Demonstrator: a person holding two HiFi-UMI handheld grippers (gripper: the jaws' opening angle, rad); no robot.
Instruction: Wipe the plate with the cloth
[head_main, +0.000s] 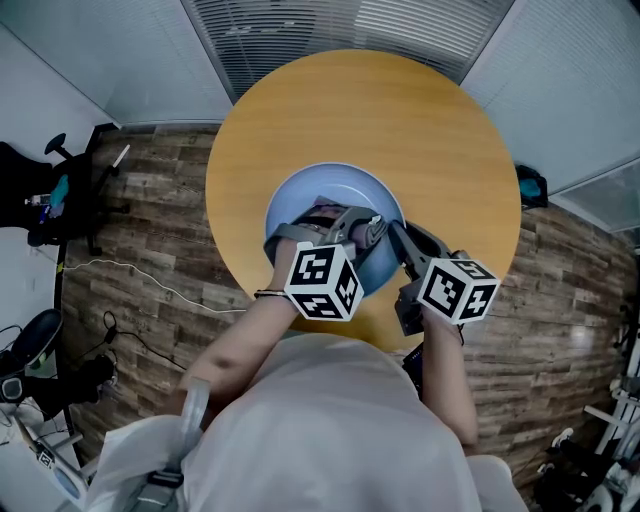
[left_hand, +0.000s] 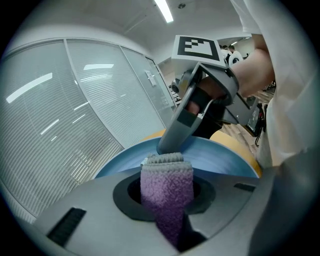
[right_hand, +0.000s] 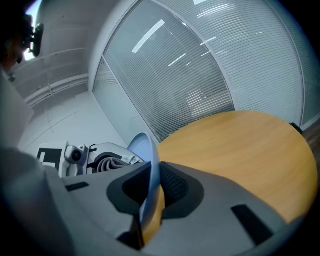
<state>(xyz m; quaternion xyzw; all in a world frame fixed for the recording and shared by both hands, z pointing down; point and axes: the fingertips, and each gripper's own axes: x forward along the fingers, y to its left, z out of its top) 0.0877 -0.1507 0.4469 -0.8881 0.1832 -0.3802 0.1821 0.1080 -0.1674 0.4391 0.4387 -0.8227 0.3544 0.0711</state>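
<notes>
Holding the cloth (left_hand: 167, 182) in your left gripper (head_main: 340, 225), you clamp the plate (head_main: 325, 180) by its rim with your right gripper (head_main: 396, 235).

The left cube (head_main: 323, 281) and the right cube (head_main: 457, 288) each carry black-and-white square markers. The blue plate is over the near side of the round table (head_main: 440, 130), with its hollow face up toward you. In the right gripper view its rim stands edge-on between narrow jaws, with both pads on it. The purple cloth is folded and pinched tight in the left jaws. Its long axis runs along them, and the folded end points out over the plate's hollow, just beside the right gripper's tip.
</notes>
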